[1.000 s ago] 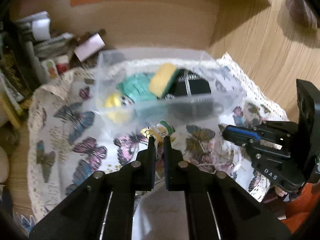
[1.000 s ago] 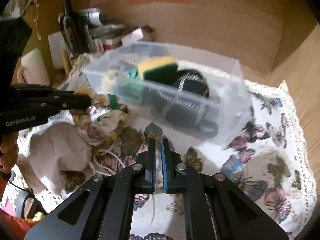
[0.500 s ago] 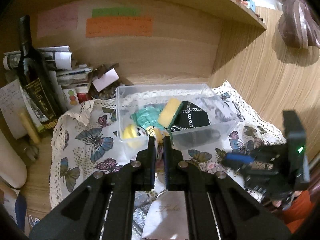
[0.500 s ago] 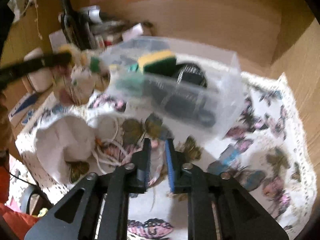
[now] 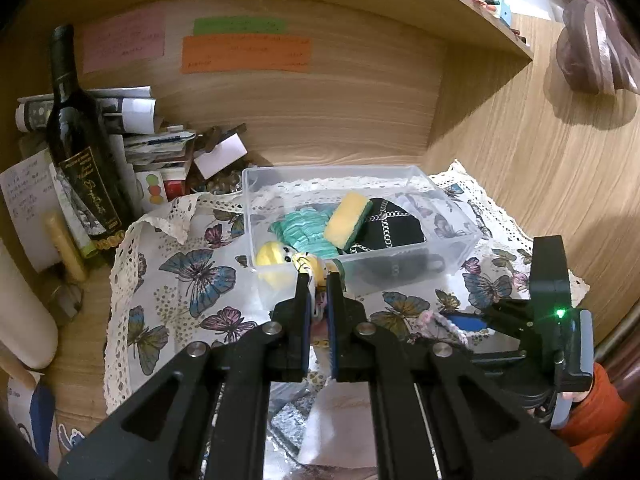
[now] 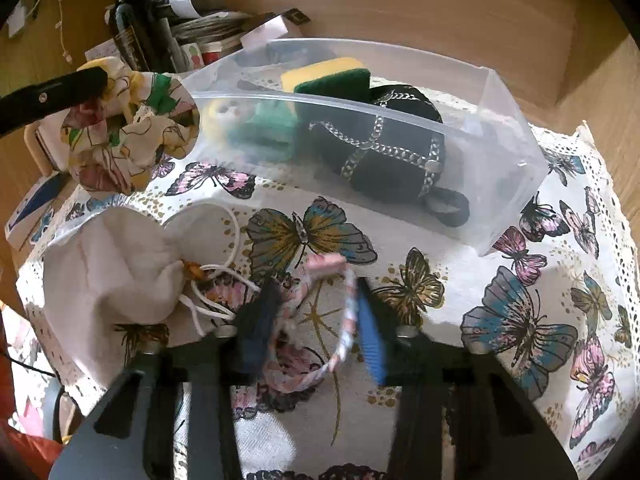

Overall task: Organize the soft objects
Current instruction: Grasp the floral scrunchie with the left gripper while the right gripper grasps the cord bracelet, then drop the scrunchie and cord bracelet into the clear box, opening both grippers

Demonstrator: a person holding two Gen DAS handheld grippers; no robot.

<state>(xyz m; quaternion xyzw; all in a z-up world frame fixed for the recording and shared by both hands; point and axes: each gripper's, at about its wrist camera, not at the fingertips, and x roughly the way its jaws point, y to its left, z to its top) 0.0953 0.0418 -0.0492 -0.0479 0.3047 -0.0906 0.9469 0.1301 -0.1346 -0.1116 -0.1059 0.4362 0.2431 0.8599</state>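
My left gripper is shut on a floral fabric scrunchie and holds it in the air just left of the clear plastic box, near its front corner. The box holds a yellow-green sponge, a teal cloth, a black chained pouch and a yellow toy. My right gripper is open, low over the butterfly cloth, its fingers on either side of a pink-white braided band. A white drawstring bag lies to its left.
A dark wine bottle, rolled papers and small boxes crowd the back left by the wooden wall. A shelf overhangs the alcove. The butterfly tablecloth covers the desk. Paper and foil packets lie under my left gripper.
My left gripper lifted the scrunchie off the cloth and up beside the box. My right gripper opened and moved down around the braided band.
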